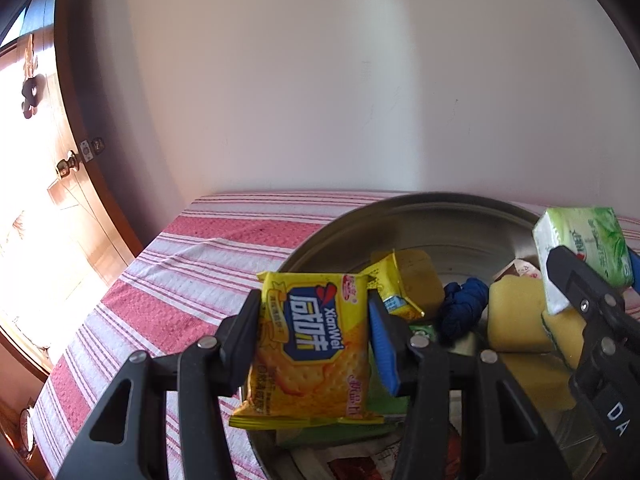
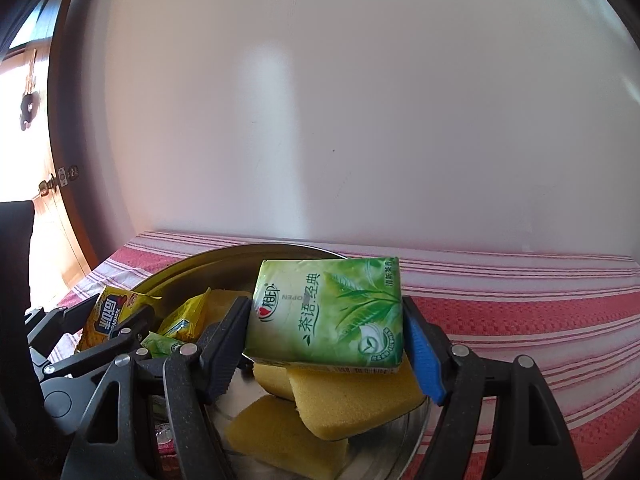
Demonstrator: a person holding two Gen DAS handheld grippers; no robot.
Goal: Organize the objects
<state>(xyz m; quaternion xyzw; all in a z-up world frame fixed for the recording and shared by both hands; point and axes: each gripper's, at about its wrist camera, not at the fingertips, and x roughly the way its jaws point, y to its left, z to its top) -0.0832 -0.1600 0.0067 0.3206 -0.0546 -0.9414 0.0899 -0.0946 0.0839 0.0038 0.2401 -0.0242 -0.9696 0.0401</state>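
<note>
My left gripper (image 1: 314, 332) is shut on a yellow cracker packet (image 1: 312, 348) and holds it above the left rim of a round metal basin (image 1: 420, 216). My right gripper (image 2: 326, 344) is shut on a green tissue pack (image 2: 328, 312), held above the basin's right side; the pack also shows in the left wrist view (image 1: 584, 248). In the basin lie yellow sponges (image 2: 352, 396), a second yellow snack packet (image 1: 400, 284) and a blue cloth bundle (image 1: 464, 312). The left gripper and its packet show at the left of the right wrist view (image 2: 108, 320).
The basin stands on a table with a red and white striped cloth (image 1: 180, 288), against a white wall (image 1: 320, 80). A wooden door (image 1: 52, 200) with a round knob is at the far left. Striped cloth stretches right of the basin (image 2: 540, 320).
</note>
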